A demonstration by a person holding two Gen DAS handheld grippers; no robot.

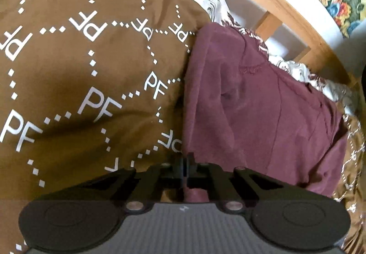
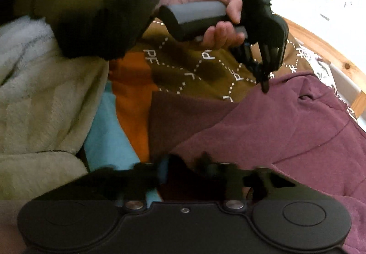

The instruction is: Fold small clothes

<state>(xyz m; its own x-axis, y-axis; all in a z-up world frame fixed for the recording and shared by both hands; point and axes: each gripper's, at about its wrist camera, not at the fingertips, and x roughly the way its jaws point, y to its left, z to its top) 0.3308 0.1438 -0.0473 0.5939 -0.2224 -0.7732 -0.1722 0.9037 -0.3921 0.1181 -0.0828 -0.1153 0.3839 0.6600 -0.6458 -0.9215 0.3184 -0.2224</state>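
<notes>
While the maroon garment [image 1: 263, 112] lies rumpled and unfolded on the brown PF-printed blanket [image 1: 80, 59], the left gripper [image 2: 265, 84] pinches its edge; the right gripper [image 2: 183, 162], blurred, seems clamped on its near hem. Folding has barely begun.

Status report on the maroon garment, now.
Left gripper shut, pinching the maroon garment's edge. Right gripper nearly closed on its near edge, blurred. Garment lies rumpled on the brown PF blanket. Nothing in the way.
</notes>
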